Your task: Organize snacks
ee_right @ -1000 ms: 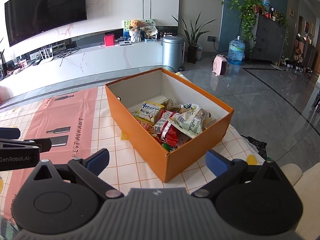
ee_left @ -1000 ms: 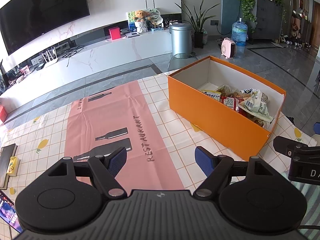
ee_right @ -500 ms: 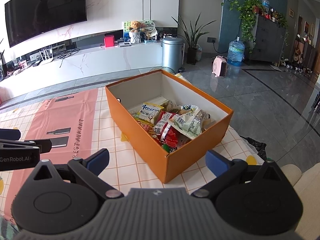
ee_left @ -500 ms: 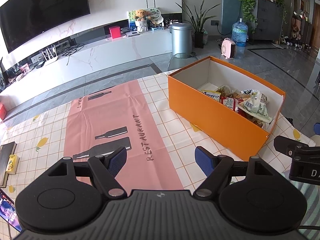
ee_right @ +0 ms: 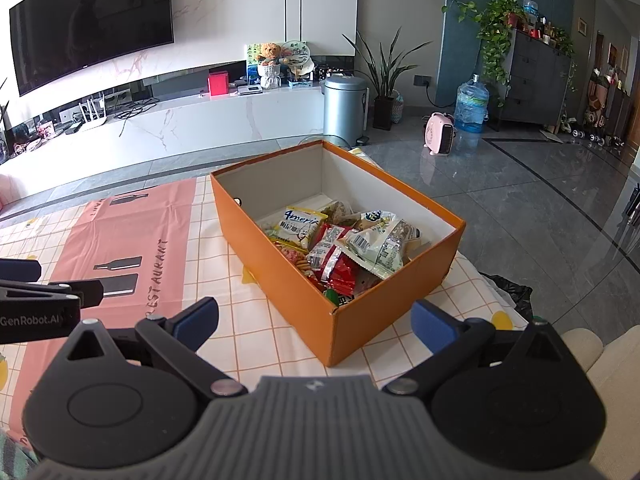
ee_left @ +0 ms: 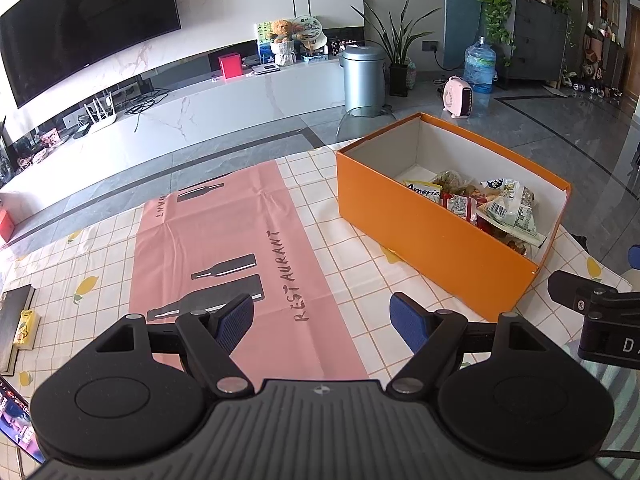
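Note:
An open orange box [ee_left: 424, 236] stands on the table at the right, also in the right wrist view [ee_right: 304, 292]. Several snack packets [ee_right: 340, 240] lie inside it, piled toward its near end; they show in the left wrist view too [ee_left: 492, 208]. My left gripper [ee_left: 322, 320] is open and empty above the pink table runner [ee_left: 224, 240], left of the box. My right gripper [ee_right: 314, 320] is open and empty, just in front of the box's near corner.
A checked tablecloth [ee_left: 360, 264] covers the table. A dark book and a small yellow pack [ee_left: 24, 326] lie at the left edge. A phone screen [ee_left: 16, 428] shows at the bottom left. The table's right edge drops to the grey floor [ee_right: 520, 208].
Both grippers stay almost still and open. The views have shifted only very slightly; the box and snacks have not moved.

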{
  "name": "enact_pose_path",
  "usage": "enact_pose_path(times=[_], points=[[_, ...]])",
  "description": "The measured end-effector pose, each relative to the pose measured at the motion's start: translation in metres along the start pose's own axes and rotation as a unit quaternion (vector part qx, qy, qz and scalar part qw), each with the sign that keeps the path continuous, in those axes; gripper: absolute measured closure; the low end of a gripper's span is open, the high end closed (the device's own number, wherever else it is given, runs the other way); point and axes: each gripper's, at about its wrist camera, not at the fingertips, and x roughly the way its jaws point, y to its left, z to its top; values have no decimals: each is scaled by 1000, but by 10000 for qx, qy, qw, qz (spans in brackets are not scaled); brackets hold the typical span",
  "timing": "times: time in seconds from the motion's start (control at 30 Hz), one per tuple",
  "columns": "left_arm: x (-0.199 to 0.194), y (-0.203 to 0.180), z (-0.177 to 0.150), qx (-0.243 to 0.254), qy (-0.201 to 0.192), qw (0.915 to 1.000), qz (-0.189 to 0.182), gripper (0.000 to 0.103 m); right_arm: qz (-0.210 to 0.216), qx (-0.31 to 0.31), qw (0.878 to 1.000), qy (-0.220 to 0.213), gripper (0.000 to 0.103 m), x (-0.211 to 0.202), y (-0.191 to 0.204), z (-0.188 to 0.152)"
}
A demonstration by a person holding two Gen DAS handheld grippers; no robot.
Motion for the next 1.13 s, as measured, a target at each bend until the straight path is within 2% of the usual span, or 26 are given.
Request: enact_pose_path(times=[1.13], points=[[-9,1,1,41,-69,9999,111,12,28,-6,10000,-31,4,-3,1,0]])
